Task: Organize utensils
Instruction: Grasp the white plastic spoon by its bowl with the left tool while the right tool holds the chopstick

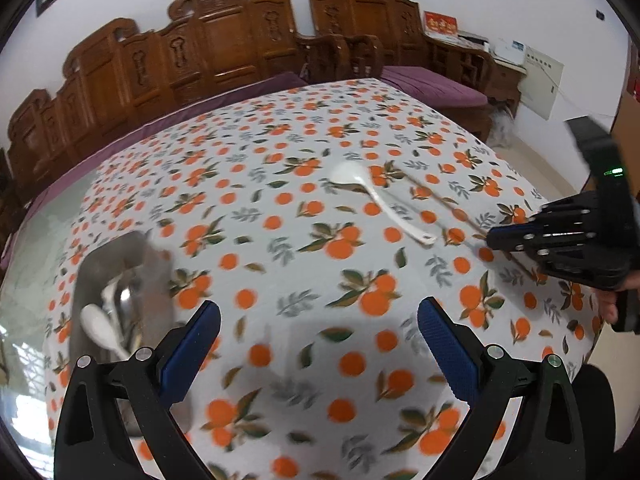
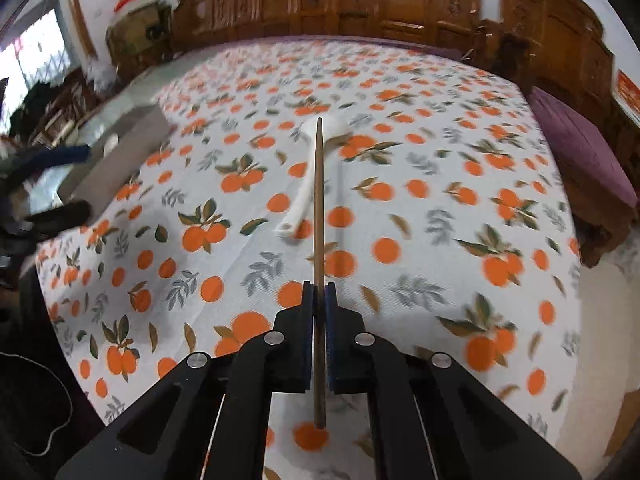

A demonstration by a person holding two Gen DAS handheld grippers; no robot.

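Observation:
My right gripper is shut on a brown chopstick that points forward over the table. A white ceramic spoon lies on the orange-print tablecloth just beyond; it also shows in the left wrist view. My left gripper is open and empty above the cloth. A grey utensil box to its left holds a white spoon and metal utensils; the box also shows in the right wrist view. The right gripper shows in the left wrist view at the table's right, over a thin stick.
Carved wooden benches with purple cushions stand behind the table. The table's right edge drops to a pale floor. A glass surface lies left of the box.

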